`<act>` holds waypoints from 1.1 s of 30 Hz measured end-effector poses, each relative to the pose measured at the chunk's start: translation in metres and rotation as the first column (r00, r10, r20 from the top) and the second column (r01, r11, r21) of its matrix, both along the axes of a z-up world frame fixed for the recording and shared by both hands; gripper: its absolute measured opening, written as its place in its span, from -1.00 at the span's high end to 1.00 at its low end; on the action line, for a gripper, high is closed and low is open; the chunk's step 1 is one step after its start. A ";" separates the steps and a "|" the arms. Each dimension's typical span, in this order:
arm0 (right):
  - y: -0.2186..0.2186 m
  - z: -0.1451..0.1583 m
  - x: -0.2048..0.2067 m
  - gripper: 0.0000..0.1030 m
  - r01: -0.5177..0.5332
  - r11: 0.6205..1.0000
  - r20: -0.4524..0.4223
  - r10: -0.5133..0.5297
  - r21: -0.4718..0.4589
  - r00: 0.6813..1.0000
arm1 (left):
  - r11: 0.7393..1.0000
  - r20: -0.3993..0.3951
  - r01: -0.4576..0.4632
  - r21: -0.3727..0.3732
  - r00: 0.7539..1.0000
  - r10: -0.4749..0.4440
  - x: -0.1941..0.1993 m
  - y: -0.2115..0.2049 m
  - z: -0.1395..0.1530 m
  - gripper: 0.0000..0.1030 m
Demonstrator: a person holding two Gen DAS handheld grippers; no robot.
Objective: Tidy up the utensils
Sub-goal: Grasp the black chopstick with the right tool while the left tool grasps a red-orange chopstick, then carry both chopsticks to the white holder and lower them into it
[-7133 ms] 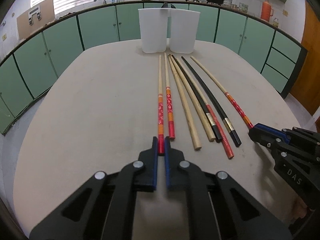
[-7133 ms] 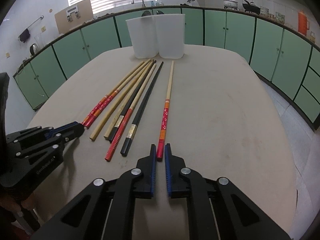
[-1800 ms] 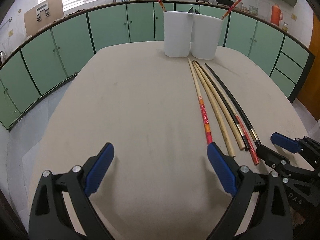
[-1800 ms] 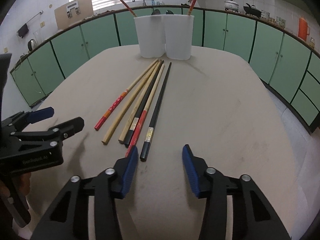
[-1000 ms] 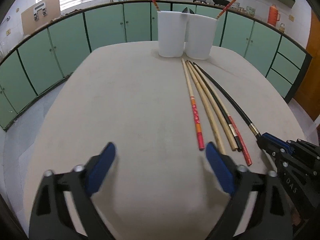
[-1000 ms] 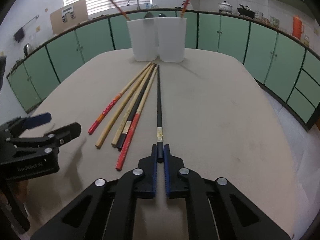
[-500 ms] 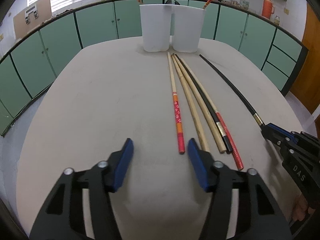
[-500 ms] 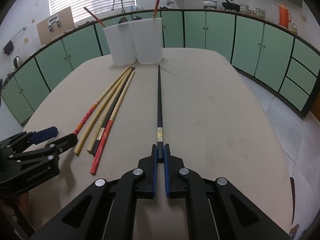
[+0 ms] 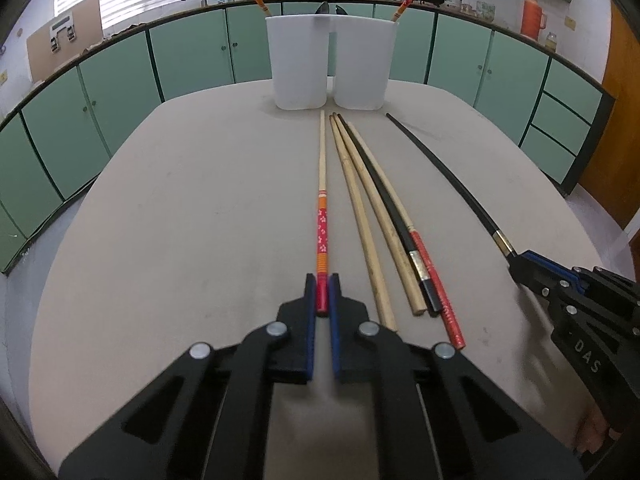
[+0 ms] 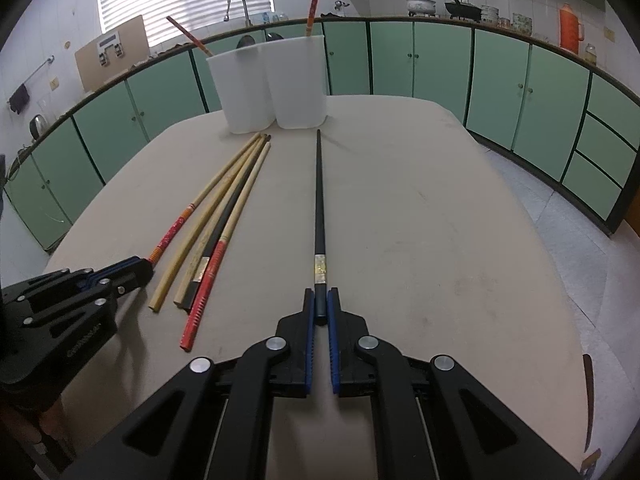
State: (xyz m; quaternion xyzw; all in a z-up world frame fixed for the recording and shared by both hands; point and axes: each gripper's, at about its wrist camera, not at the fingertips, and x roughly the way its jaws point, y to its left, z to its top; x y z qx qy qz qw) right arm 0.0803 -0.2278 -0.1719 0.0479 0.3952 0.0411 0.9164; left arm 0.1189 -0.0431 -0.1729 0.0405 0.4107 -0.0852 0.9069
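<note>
Left wrist view: the left gripper (image 9: 322, 294) has its two blue-padded fingers closed on the red butt end of a red-and-orange patterned chopstick (image 9: 322, 208), whose pale tip points toward the far edge of the table (image 9: 180, 208). Just to the right of it on the surface lie four more chopsticks in a tight bundle: two plain wooden chopsticks (image 9: 362, 216), a black chopstick with a gold band (image 9: 394, 216) and a red-handled chopstick (image 9: 436, 276), all touching or nearly touching, their tips gathered near the containers. Two white containers (image 9: 328, 64) stand side by side, touching, at the far edge of the table, each with one red-ended chopstick leaning out of it.

In the right wrist view, the right gripper (image 10: 321, 304) is clamped narrowly on the thick end of a second black chopstick (image 10: 319, 196), which lies apart from the bundle, toward the right side of the table, with its tip close to the right container. The left gripper (image 10: 132, 270) shows at the near left edge, holding the patterned chopstick's end. Green cabinets (image 10: 440, 64) ring the room behind the table
</note>
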 end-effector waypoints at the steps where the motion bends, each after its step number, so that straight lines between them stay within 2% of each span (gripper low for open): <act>1: -0.001 0.002 -0.001 0.87 0.002 1.000 0.003 -0.002 0.001 1.000 | 1.000 0.009 0.002 0.004 1.000 -0.002 -0.002 0.000 0.003 0.90; 11: -0.001 0.044 -0.011 0.88 -0.010 0.999 0.110 0.016 -0.049 0.994 | 0.999 0.125 0.013 0.040 0.992 -0.018 -0.015 0.000 0.047 0.90; 17: -0.005 0.079 -0.013 0.88 -0.031 0.999 0.174 0.038 -0.041 0.984 | 0.999 0.222 0.016 0.034 0.975 -0.023 -0.024 0.001 0.087 0.90; 23: -0.015 0.122 -0.011 0.88 -0.077 0.997 0.240 0.079 -0.017 0.968 | 0.999 0.313 0.030 -0.011 0.949 -0.025 -0.026 0.006 0.133 0.90; 28: -0.019 0.162 -0.005 0.88 -0.128 0.992 0.293 0.128 -0.017 0.948 | 0.998 0.349 0.050 -0.044 0.936 -0.031 -0.021 0.008 0.158 0.90; 33: -0.017 0.192 0.004 0.87 -0.193 0.981 0.310 0.190 -0.021 0.931 | 0.996 0.371 0.069 -0.064 0.928 -0.041 -0.013 0.006 0.178 0.90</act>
